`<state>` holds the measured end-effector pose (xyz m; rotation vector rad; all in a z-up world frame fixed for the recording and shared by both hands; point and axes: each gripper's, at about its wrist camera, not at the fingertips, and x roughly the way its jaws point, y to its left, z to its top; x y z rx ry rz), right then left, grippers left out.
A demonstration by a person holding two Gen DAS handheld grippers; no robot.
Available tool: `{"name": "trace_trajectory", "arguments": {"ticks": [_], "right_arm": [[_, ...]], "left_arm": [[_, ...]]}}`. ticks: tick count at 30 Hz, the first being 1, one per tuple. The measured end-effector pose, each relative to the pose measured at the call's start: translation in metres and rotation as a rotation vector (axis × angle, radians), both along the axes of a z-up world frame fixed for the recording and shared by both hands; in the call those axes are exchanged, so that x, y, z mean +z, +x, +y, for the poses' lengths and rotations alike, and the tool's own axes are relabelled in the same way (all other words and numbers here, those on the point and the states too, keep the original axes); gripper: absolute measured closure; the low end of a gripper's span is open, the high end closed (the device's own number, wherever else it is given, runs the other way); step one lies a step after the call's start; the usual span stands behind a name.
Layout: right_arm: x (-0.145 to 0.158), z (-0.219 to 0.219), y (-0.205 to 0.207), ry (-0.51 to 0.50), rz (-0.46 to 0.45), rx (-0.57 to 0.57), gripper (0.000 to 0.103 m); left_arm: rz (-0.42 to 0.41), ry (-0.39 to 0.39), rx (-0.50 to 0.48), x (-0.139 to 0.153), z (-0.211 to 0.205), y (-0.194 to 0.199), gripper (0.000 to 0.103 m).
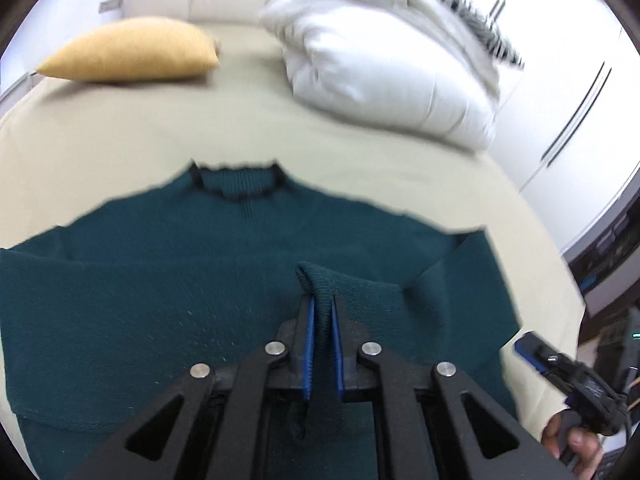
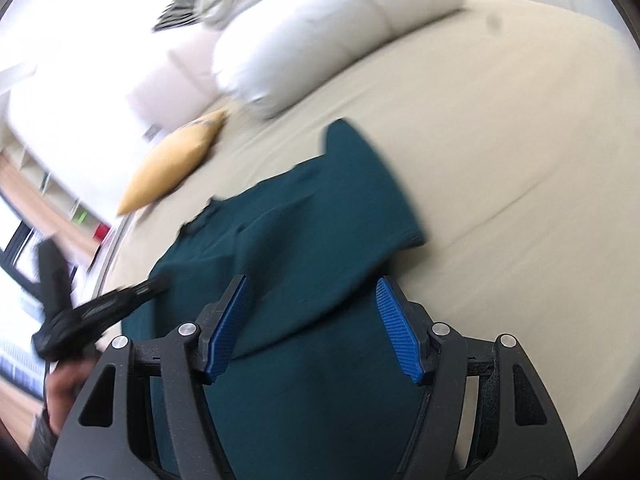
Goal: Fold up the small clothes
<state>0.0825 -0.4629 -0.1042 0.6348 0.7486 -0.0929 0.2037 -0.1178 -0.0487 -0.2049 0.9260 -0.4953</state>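
Teal sweater (image 1: 168, 280) on beige bed (image 1: 120, 140), pillows (image 1: 384, 80) behind

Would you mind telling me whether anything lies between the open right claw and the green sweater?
Nothing visible does. The right claw hangs open directly over the green sweater, with only air between them. The yellow cushion and white pillow lie well beyond it.

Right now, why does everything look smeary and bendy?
Right wrist view: motion blur smears the sweater, yellow cushion and left gripper; the window side is washed out. Left wrist view: sharper near the left gripper, pillow soft and overbright. Both are fisheye, so the bed curves.
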Motion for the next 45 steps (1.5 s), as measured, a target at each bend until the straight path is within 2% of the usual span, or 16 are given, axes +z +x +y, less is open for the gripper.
{"name": "trace_trajectory", "arguments": {"ticks": [4, 6, 10, 15, 21, 23, 26, 28, 30, 32, 36, 37, 38, 40, 42, 45], "right_arm": [[-0.005, -0.016, 0.001, 0.162, -0.034, -0.019, 0.038], [-0.016, -0.026, 0.004, 0.316, -0.048, -0.022, 0.038], [-0.040, -0.026, 0.032, 0.523, -0.026, -0.007, 0.038], [-0.065, -0.031, 0.070, 0.602, -0.011, -0.031, 0.038], [-0.076, -0.049, 0.084, 0.580, -0.086, -0.114, 0.042], [-0.077, -0.048, 0.082, 0.565, -0.108, -0.098, 0.043], [-0.073, -0.045, 0.081, 0.529, -0.074, -0.062, 0.041], [-0.066, -0.042, 0.078, 0.505, -0.045, -0.037, 0.041], [-0.058, -0.034, 0.075, 0.449, 0.001, 0.001, 0.041], [-0.051, -0.029, 0.069, 0.399, 0.020, 0.024, 0.041], [-0.035, -0.026, 0.060, 0.318, 0.040, 0.056, 0.039], [-0.027, -0.026, 0.058, 0.284, 0.033, 0.057, 0.039], [-0.020, -0.027, 0.058, 0.246, 0.027, 0.050, 0.039], [-0.010, -0.030, 0.059, 0.196, 0.006, 0.036, 0.039], [-0.008, -0.036, 0.067, 0.167, 0.012, 0.028, 0.039], [-0.014, -0.042, 0.089, 0.109, 0.055, 0.017, 0.039]], "left_arm": [[-0.097, -0.096, 0.060, 0.020, 0.030, -0.007, 0.094], [-0.115, -0.133, 0.101, 0.022, 0.046, -0.003, 0.094], [-0.077, -0.206, 0.185, 0.012, 0.078, 0.013, 0.094], [-0.023, -0.216, 0.241, -0.009, 0.101, 0.019, 0.094], [0.072, -0.216, 0.344, -0.050, 0.134, 0.024, 0.102], [0.127, -0.227, 0.347, -0.064, 0.139, 0.025, 0.102], [0.143, -0.217, 0.314, -0.066, 0.131, 0.022, 0.103], [0.149, -0.172, 0.307, -0.062, 0.122, 0.025, 0.086], [0.137, -0.158, 0.289, -0.057, 0.117, 0.029, 0.047], [0.123, -0.110, 0.253, -0.053, 0.105, 0.035, 0.043], [0.144, -0.012, 0.171, -0.057, 0.079, 0.043, 0.044], [0.135, 0.037, 0.158, -0.058, 0.072, 0.045, 0.047], [0.119, 0.066, 0.156, -0.059, 0.068, 0.046, 0.057], [0.126, 0.052, 0.168, -0.059, 0.071, 0.048, 0.067], [0.125, 0.036, 0.167, -0.059, 0.074, 0.048, 0.084], [0.094, 0.038, 0.165, -0.054, 0.074, 0.046, 0.088]]}}
